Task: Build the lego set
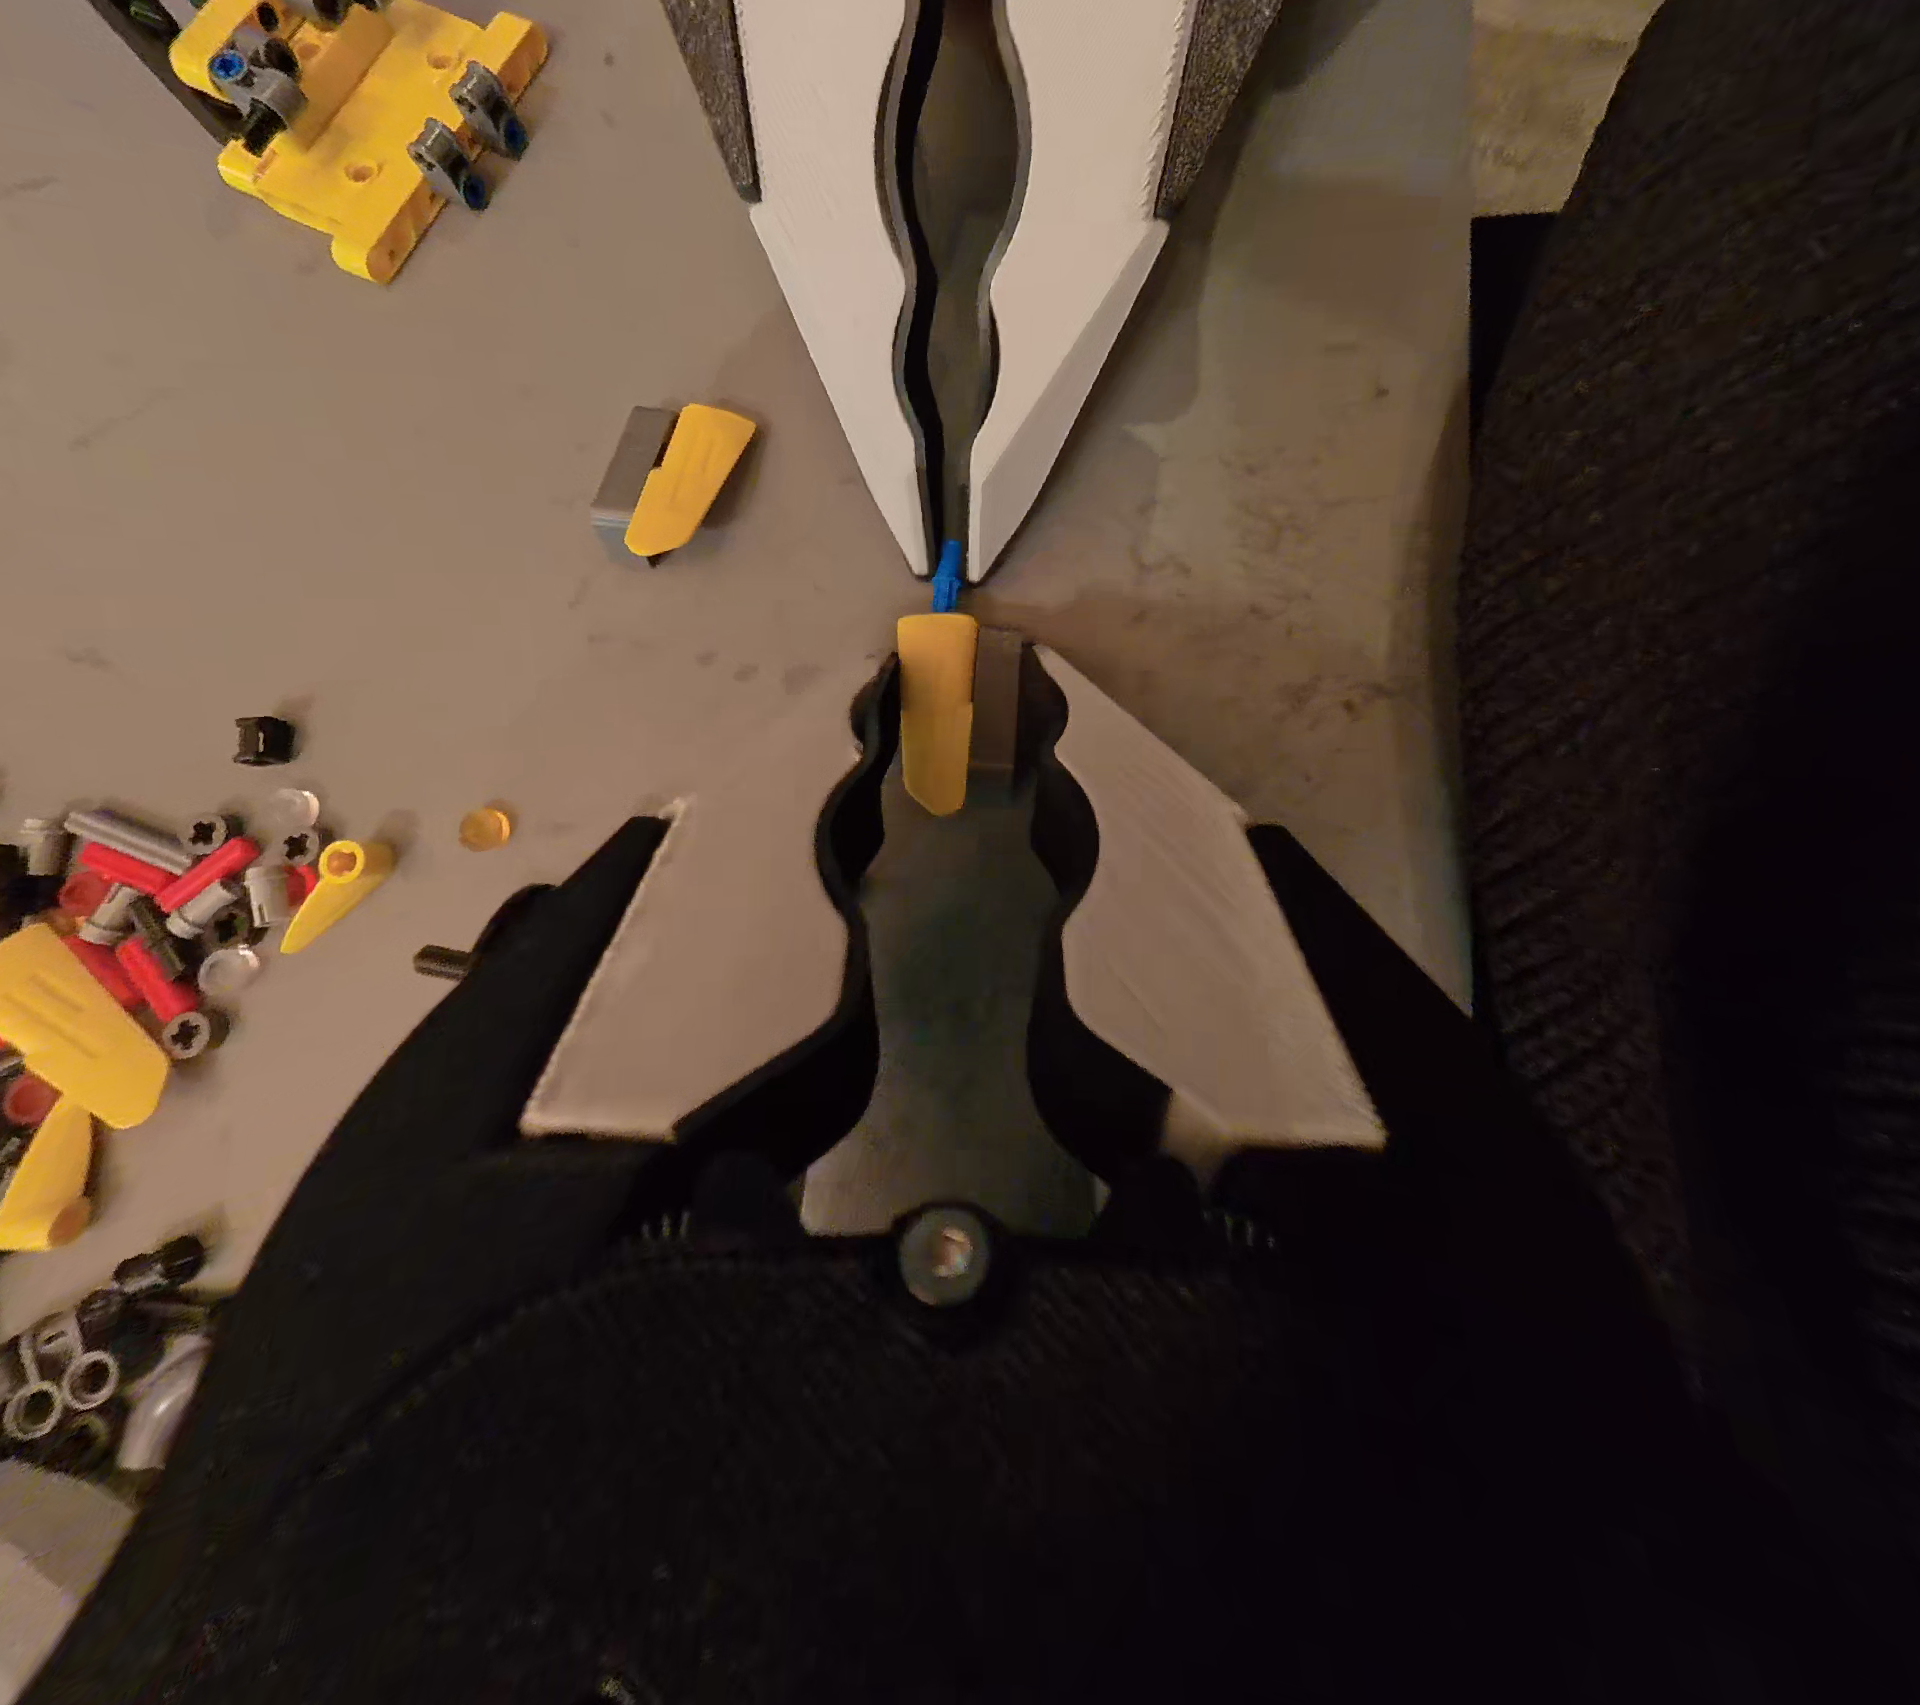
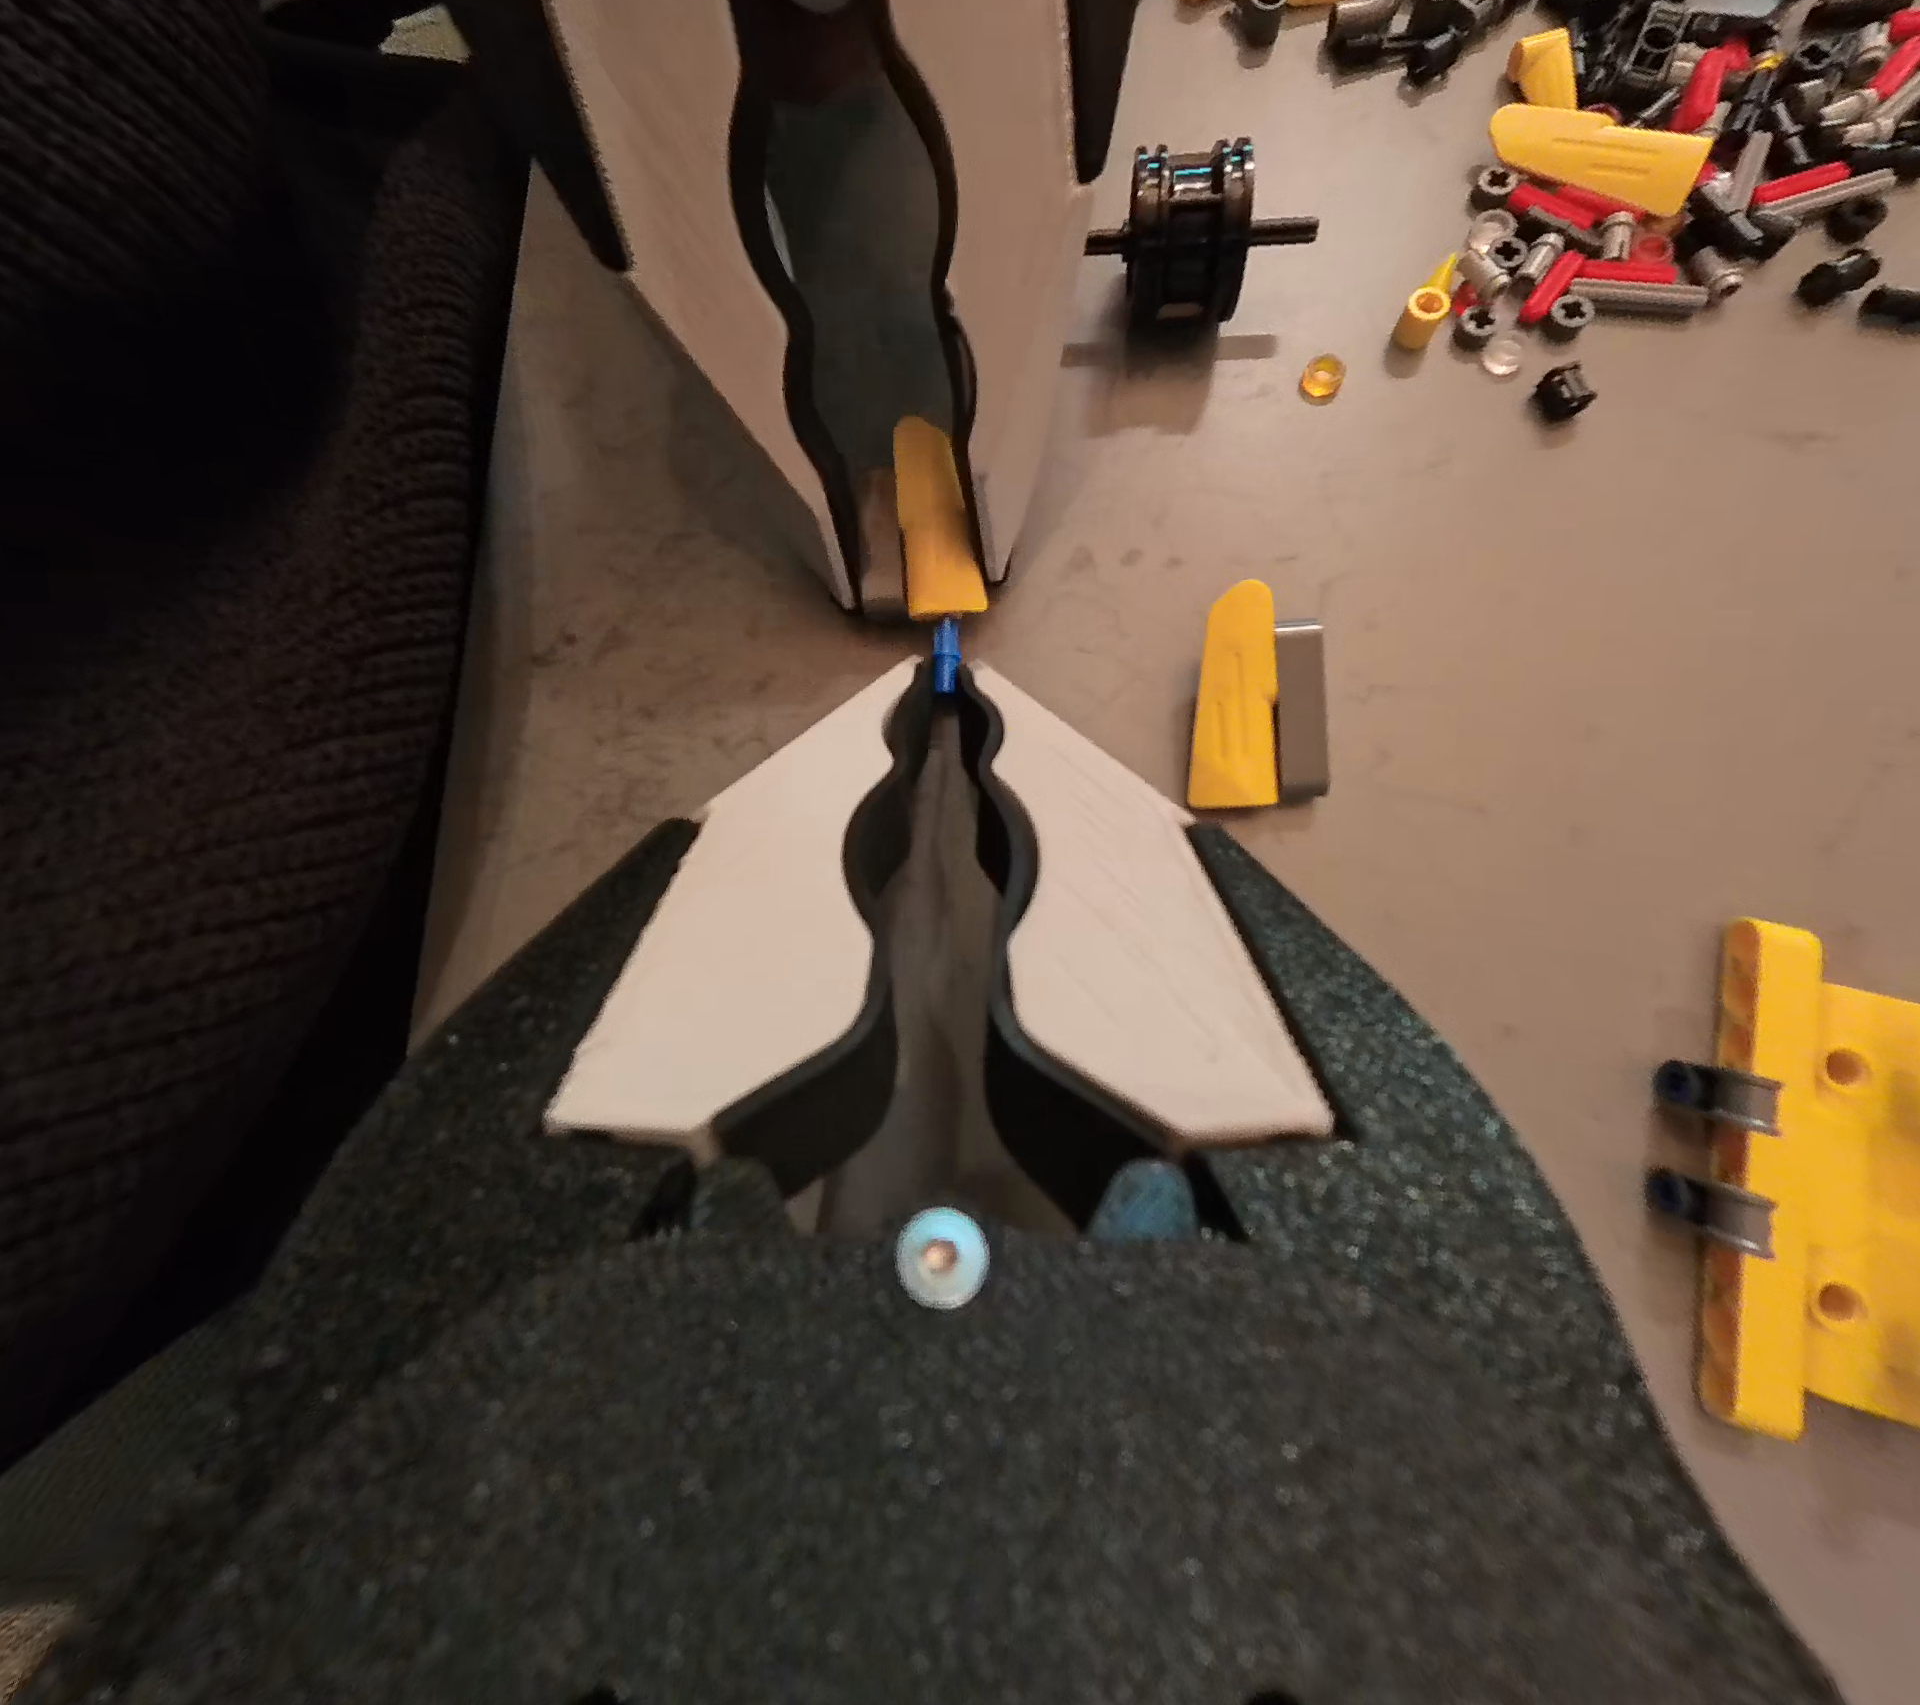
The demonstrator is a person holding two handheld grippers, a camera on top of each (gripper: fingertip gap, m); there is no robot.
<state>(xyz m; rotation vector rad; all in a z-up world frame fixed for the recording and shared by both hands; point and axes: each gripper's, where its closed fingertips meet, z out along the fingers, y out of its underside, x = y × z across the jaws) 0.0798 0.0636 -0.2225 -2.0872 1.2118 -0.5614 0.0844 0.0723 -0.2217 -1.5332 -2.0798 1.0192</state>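
My left gripper is shut on a small piece made of a yellow curved panel and a grey block, held just above the grey table. My right gripper comes in from the far side, tip to tip with it. It is shut on a small blue pin whose free end touches or nearly touches the yellow and grey piece. In the right wrist view my right gripper pinches the blue pin against the yellow panel held in the left gripper.
A second yellow and grey piece lies left of the grippers. A yellow built assembly with black beams stands at far left. Loose parts are piled at lower left. A black wheel on an axle stands nearby. Dark fabric borders the table edge. The yellow built assembly is about equally far from each gripper, around 15 centimetres.
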